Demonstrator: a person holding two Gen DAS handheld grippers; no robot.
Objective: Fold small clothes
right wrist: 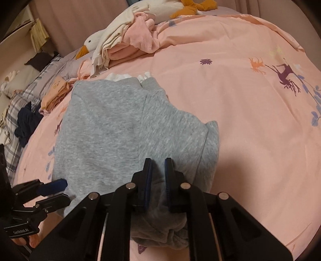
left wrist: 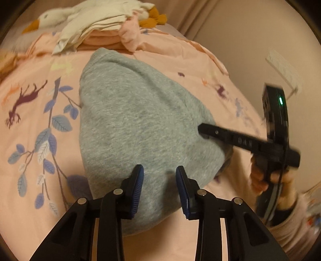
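Observation:
A grey sweatshirt (left wrist: 130,120) (right wrist: 104,130) lies flat on the pink printed bed cover (left wrist: 30,140) (right wrist: 250,120), one sleeve (right wrist: 176,128) folded across its body and a white frill (right wrist: 120,76) showing at its far end. My left gripper (left wrist: 159,178) (right wrist: 62,190) stands open over the garment's near edge, pads apart with grey cloth lying beneath them. My right gripper (right wrist: 158,174) (left wrist: 200,129) is shut on a bunched part of the sweatshirt's edge, and grey fabric hangs crumpled under its fingers. A hand (left wrist: 260,180) holds that gripper's handle.
At the far end of the bed sits a pile of pink and cream clothes (left wrist: 96,34) (right wrist: 124,46) beside a white goose plush (left wrist: 48,19) (right wrist: 90,43). A folded peach garment (right wrist: 56,90), a dark navy garment (right wrist: 26,122) and a plaid pillow (right wrist: 14,112) lie left.

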